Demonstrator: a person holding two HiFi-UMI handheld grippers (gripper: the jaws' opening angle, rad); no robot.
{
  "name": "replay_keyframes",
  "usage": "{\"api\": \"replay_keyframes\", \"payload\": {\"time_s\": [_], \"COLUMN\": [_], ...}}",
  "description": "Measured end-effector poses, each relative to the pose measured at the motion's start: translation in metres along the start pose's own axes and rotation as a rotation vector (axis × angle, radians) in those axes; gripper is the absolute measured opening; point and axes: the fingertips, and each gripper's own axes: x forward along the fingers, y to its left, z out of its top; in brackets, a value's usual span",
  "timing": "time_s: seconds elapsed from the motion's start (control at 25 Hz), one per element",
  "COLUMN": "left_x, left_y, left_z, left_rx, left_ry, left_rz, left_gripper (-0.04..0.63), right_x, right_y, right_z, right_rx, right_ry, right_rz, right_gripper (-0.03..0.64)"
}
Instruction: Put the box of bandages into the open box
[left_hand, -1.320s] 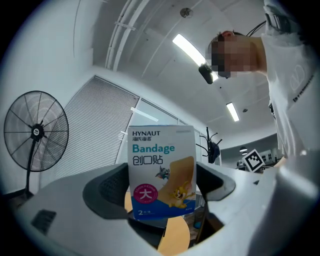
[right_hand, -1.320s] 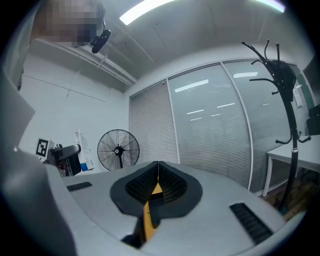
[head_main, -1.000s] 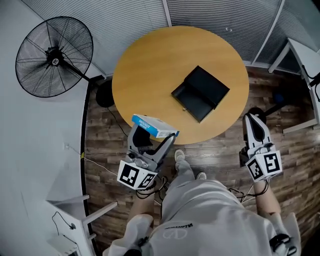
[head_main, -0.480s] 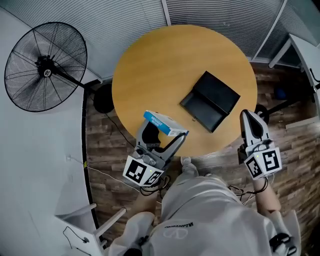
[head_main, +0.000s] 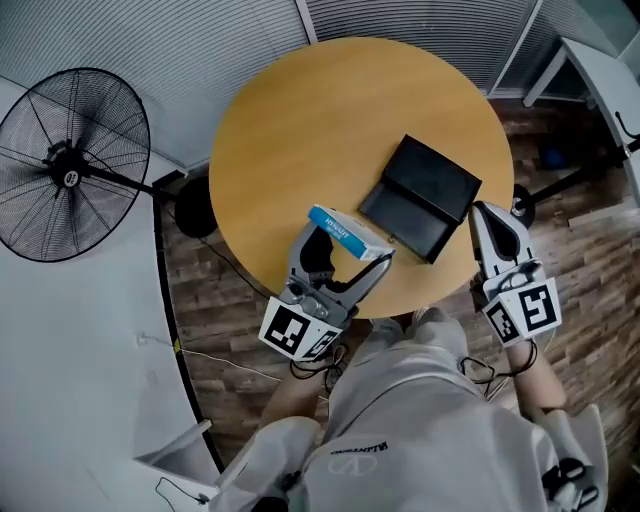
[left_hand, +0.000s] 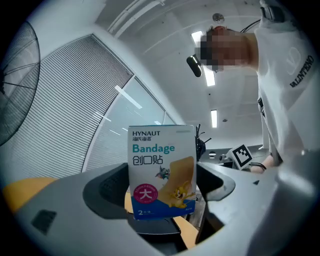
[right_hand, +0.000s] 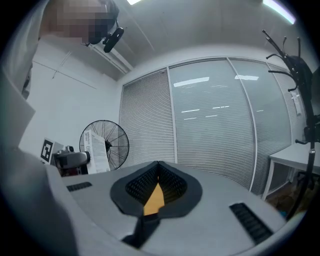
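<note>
My left gripper is shut on the bandage box, a white and blue carton marked "Bandage" that stands upright between the jaws. It hangs over the near edge of the round wooden table. The open black box lies on the table just right of the carton, lid flap spread out. My right gripper is shut with nothing in it, at the table's near right edge beside the black box. In the right gripper view the jaws meet at the tip.
A black standing fan is on the floor at the left. White furniture stands at the upper right. Cables trail on the wooden floor beneath the table's near edge. The person's torso fills the bottom of the head view.
The left gripper carried the bandage box rightward and over the table, closer to the black box. The right gripper rose slightly toward the table's edge. The view shifted.
</note>
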Motion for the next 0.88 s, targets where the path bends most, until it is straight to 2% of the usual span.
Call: {"api": "replay_keyframes", "payload": {"time_s": [0.48,0.76,0.88], "left_x": [0.049,0.085,0.097], "left_y": [-0.005,-0.015,-0.015], "left_z": [-0.038,-0.090,-0.117], "left_rx": [0.024,0.088,0.143], "left_ry": [0.093,0.278,0.355], "left_rz": [-0.088,-0.182,-0.238], "left_gripper": [0.425,0.425,0.425], "right_x": [0.018,0.037,0.043], "right_y": [-0.013,-0.028,-0.036], "right_z": [-0.014,-0.037,-0.047], "right_rx": [-0.042,-0.040,-0.032], "right_ry": [0.045,0.079,0.089], "right_rz": [0.036,0.071,0.082], "right_gripper": [0.018,0.018,0.018]}}
